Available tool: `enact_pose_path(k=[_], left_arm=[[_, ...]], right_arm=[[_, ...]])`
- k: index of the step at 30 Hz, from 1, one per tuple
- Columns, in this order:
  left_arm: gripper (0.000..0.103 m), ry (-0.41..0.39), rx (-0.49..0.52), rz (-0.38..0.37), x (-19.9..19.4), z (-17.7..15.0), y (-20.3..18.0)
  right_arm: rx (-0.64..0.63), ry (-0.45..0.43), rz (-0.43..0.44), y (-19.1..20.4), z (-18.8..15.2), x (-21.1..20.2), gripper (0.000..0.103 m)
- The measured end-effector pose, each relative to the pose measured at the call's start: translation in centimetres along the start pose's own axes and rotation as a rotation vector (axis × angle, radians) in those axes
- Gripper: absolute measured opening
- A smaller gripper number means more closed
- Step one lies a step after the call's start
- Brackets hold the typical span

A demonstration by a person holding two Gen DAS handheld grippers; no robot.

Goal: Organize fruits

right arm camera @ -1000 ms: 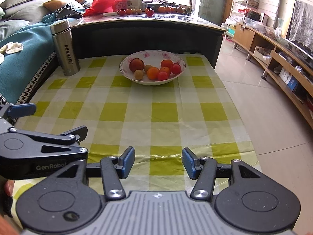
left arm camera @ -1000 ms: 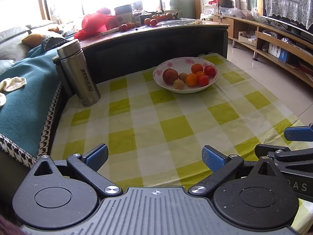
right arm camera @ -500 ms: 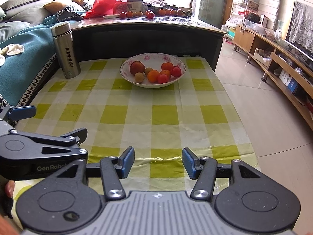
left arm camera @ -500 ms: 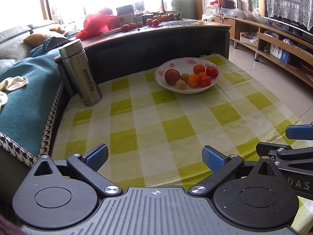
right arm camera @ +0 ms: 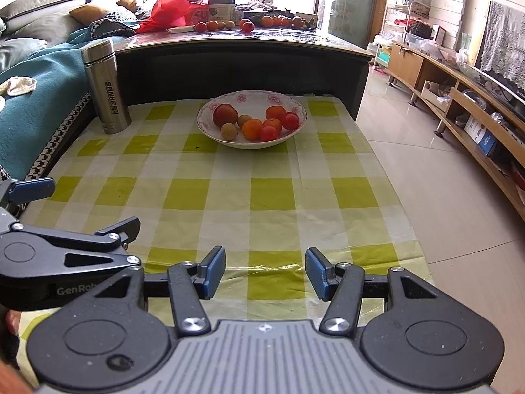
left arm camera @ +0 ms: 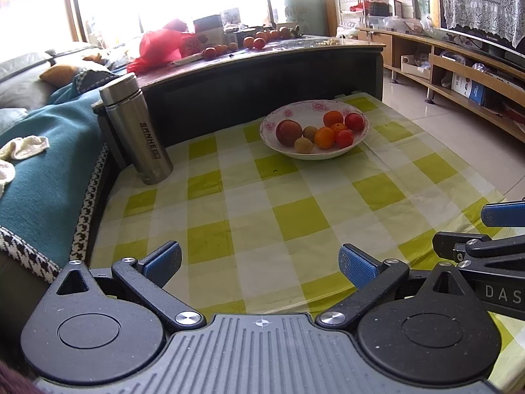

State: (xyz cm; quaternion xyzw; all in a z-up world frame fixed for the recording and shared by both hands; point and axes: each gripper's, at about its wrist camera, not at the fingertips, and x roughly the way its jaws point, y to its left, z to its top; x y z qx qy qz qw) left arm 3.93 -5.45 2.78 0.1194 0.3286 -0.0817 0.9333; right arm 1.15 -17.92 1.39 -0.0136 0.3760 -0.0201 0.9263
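The bowl (right arm camera: 252,120) of fruits sits at the far end of the desk (right arm camera: 229,193), on the green-and-white checked cloth, close to the dark raised counter (right arm camera: 242,62) behind it. It holds a large red-brown fruit (right arm camera: 225,115) on the left, two small tan fruits (right arm camera: 228,131) beside it, and orange and red round fruits (right arm camera: 269,124) toward the right. The fruits are round, so no long axis can be told; the cluster runs roughly left to right across the bowl. A steel flask (right arm camera: 105,87) stands upright at the far left corner of the desk, its long axis vertical, well apart from the bowl. More fruits (right arm camera: 246,24) lie on top of the counter. The left tool (left arm camera: 259,261) hangs over the near edge of the desk with its blue pads spread wide and nothing between them. The right tool (right arm camera: 265,271) is likewise spread and empty, just beside the left tool. Compared with the frames one second earlier, both views sit slightly nearer the bowl and flask; the fruits and the pad spacing are unchanged.
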Motion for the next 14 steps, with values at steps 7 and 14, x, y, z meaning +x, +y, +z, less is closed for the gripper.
enact_pose_path(k=[7, 14], left_arm=[[0.103, -0.005, 0.016, 0.010, -0.05, -0.04, -0.18], [0.103, -0.006, 0.020, 0.013, -0.10, -0.05, -0.27]], right_arm=[[0.002, 0.002, -0.002, -0.06, -0.04, 0.08, 0.059], [0.006, 0.008, -0.003, -0.20, -0.04, 0.31, 0.059]])
